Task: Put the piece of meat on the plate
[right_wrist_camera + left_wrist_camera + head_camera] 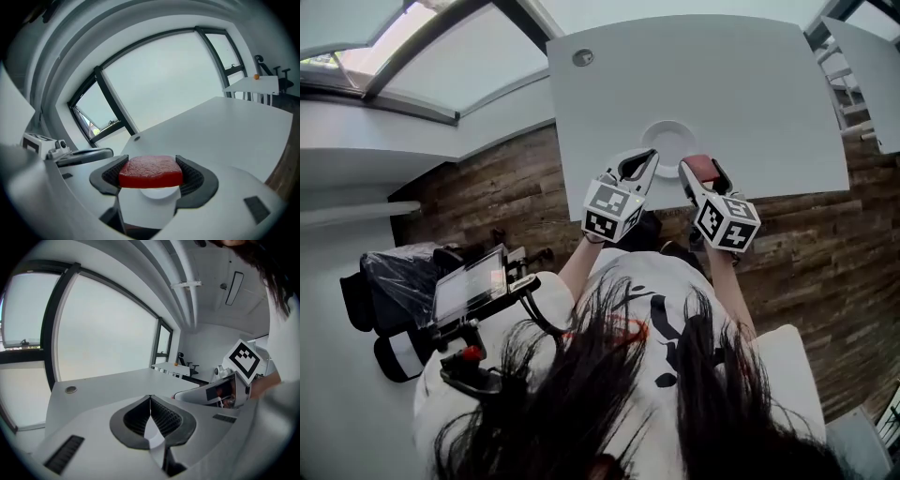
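Your right gripper (703,172) squeezes the piece of meat (150,171), with the plate (667,127) just ahead. Your left gripper (150,417) is closed and empty.

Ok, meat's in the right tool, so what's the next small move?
Probably nudge the right tool forward-left: its jaws clamp the meat, which in the head view sits at the near right edge of the plate, not over its middle.
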`<state>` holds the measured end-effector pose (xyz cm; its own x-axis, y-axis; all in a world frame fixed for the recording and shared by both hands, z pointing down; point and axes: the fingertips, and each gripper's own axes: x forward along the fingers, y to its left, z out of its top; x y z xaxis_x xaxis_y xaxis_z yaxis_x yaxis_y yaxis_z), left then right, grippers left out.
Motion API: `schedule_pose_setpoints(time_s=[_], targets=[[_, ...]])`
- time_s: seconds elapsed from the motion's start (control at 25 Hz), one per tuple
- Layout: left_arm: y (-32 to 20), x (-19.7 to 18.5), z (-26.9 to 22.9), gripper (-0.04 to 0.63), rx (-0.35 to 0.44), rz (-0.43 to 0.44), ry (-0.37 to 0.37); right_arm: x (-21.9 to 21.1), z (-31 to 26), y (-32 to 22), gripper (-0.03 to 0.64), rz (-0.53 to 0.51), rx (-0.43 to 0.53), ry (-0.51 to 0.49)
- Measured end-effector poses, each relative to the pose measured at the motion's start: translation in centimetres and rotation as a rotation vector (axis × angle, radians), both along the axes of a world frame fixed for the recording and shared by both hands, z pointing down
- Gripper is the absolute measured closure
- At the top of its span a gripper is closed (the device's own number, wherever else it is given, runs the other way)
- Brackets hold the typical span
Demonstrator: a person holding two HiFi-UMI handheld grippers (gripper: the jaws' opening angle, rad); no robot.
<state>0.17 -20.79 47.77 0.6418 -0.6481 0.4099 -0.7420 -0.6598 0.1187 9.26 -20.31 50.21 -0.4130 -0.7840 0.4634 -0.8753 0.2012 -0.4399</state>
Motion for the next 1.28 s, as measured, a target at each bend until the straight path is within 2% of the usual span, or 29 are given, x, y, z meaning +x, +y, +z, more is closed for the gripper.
schedule_pose_setpoints(time_s=[0.2,0.4,0.76,1.28], targets=[[-5.7,-2.5,2.2,0.589,-0.062,0.001,0.005,-3.2,5.1,-5.0,0.299,-0.086,-0.102,0.122],[-6.8,-3.0,3.0,0.589,-0.076,-0.006,0.008,-4.1,9.7,-5.1,0.299,-0.165,-0.182,0.224],[-6.1,-2.3,3.9,0.589,-0.106,0.021,0.017,-4.4,11.1,-4.6,0.299,-0.248,-0.177,0.32],[-6.1,-1.8,4.0,0.589,-0.105,0.037,0.026,-4.5,12.1,-3.3,0.299,-0.339,-0.174,0.454]])
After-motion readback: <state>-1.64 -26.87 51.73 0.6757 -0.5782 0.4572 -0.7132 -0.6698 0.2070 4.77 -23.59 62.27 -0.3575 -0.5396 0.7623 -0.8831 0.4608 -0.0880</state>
